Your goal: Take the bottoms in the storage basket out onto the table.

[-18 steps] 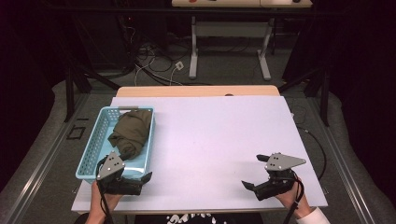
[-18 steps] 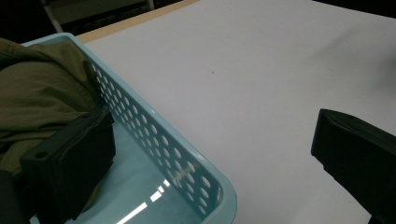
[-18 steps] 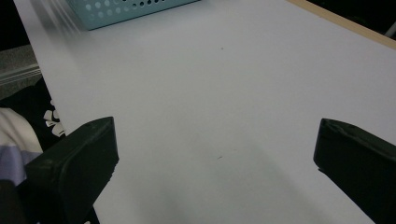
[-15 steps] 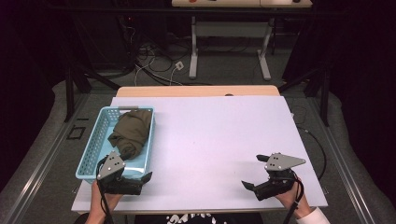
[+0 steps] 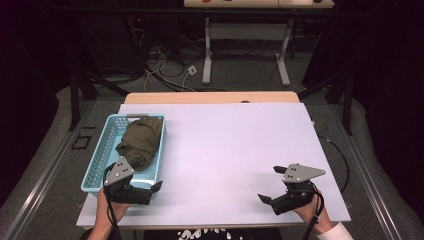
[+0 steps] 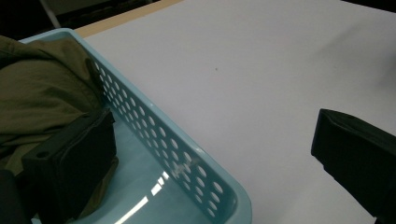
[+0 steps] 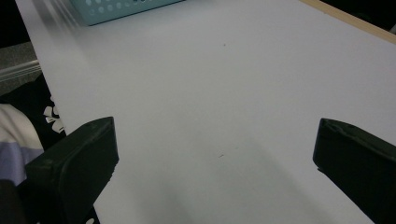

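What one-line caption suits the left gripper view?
Open left gripper straddling the blue basket wall, one jaw beside the olive cloth.

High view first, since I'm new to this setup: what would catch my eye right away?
The light blue basket at the table's near left corner stands out, with a crumpled olive-green cloth bundled inside it. The left tongs stand open astride the basket's near-right wall, one jaw inside by the cloth. The right tongs are open over the bare white table near its right front corner.
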